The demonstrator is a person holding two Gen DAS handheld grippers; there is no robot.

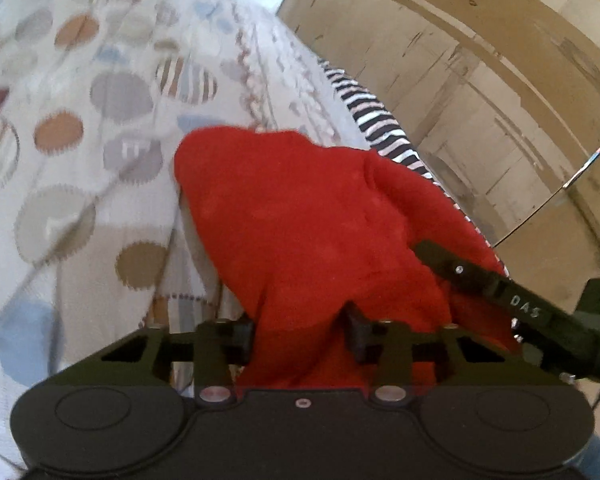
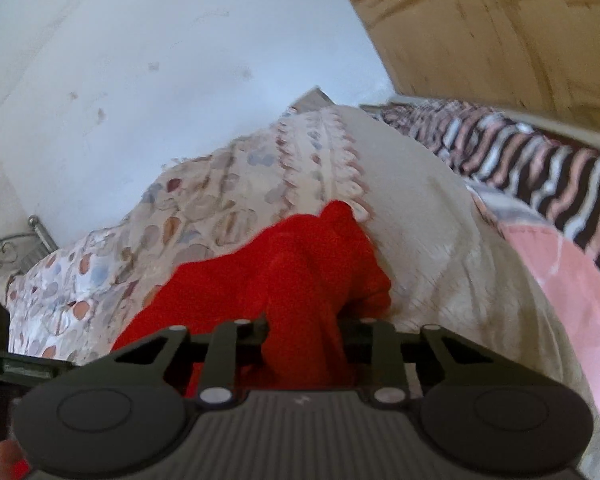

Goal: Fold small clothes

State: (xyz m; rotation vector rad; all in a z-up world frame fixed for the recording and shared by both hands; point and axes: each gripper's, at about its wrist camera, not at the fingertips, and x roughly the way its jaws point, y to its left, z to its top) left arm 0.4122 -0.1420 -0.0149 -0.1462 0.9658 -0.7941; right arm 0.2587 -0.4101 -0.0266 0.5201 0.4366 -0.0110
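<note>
A small red garment point(image 1: 300, 216) hangs bunched over a bed with a spotted cover point(image 1: 80, 128). In the left wrist view my left gripper point(image 1: 298, 334) is shut on a thick fold of the red cloth, which hides its fingertips. My right gripper's black finger point(image 1: 496, 288) pinches the same garment further right. In the right wrist view the red garment point(image 2: 300, 276) rises in a ridge between the jaws, and my right gripper point(image 2: 304, 338) is shut on it. The garment's far end droops onto the bed cover point(image 2: 420, 220).
A black, white and pink striped cloth point(image 1: 376, 120) lies along the bed's right edge, with a pink cloth point(image 2: 572, 288) beside it. A wooden wardrobe point(image 1: 480, 60) stands to the right. A pale wall point(image 2: 160, 80) is behind the bed. A person's fingers point(image 2: 4, 456) show at lower left.
</note>
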